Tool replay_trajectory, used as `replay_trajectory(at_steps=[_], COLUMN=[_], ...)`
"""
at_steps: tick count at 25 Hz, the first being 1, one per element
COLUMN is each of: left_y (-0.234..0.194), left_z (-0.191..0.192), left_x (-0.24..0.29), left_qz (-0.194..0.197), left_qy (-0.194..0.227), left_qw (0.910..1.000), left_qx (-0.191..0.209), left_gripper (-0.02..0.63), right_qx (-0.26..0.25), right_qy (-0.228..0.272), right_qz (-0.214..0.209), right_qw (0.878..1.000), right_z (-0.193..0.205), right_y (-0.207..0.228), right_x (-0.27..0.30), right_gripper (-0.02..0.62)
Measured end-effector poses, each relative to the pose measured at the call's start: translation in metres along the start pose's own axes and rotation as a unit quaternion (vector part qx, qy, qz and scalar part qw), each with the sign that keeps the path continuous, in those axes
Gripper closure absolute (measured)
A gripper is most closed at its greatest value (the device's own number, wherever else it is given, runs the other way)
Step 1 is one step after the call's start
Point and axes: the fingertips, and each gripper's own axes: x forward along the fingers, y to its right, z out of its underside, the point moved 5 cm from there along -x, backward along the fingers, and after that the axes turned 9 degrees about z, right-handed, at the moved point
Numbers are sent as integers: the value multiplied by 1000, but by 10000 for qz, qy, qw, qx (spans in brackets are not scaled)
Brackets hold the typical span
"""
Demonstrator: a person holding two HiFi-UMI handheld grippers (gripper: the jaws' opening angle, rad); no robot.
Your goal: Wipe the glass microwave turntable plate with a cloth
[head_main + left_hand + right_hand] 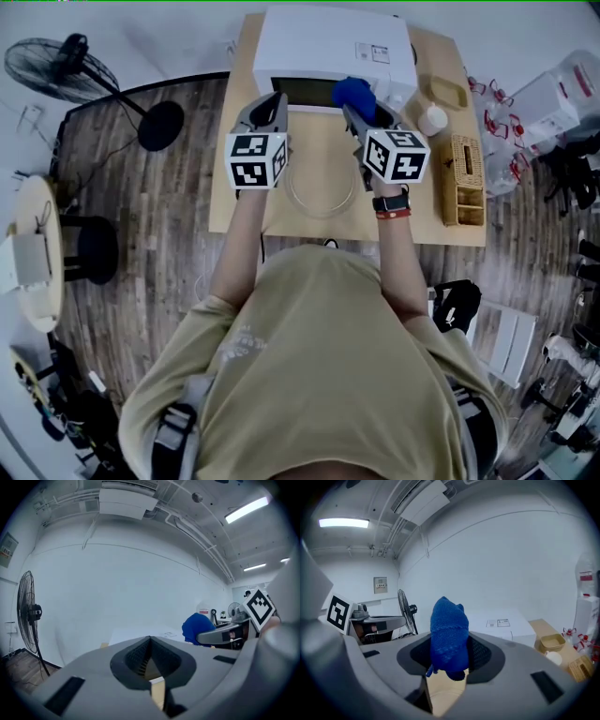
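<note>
Your right gripper [450,641] pinches the blue cloth [449,632]. Your left gripper [150,641] has its jaws pressed together on nothing. The glass turntable plate [323,190] lies on the wooden table [244,211] before the microwave [328,42], below both grippers.

The plate [319,194] lies on the table [433,232] before the microwave [328,47].

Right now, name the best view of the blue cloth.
Right gripper view: the blue cloth is large, centred, clamped by the right gripper. Head view: a small lump. Left gripper view: a half-hidden patch.
</note>
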Motion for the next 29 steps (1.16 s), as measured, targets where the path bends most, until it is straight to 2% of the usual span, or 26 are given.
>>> replay_trajectory(at_steps=[7, 10, 19, 22, 25, 29], left_y=[5, 5, 5, 6, 6, 12], left_z=[-30, -32, -29, -24, -20, -11], left_x=[-12, -16, -14, -11, -6, 5], left_qz=[-159, -192, -188, -155, -74, 516], left_qy=[348, 396, 432, 375, 318, 65], left_qw=[9990, 9987, 9985, 9988, 9988, 9970], left_qx=[239, 245, 288, 289, 359, 576], left_gripper=[589, 589, 588, 588, 588, 588], right_qx=[-540, -676, -760, -841, -1155, -1554], right_qy=[657, 728, 784, 669, 334, -28], right_qz=[493, 653, 764, 732, 651, 403], right_qw=[9952, 9929, 9911, 9915, 9906, 9870], right_z=[-40, -44, -43, -39, -28, -15], right_y=[-4, -5, -5, -4, -5, -7], right_x=[-19, -22, -21, -18, -11, 1], right_gripper=[413, 413, 413, 413, 416, 417])
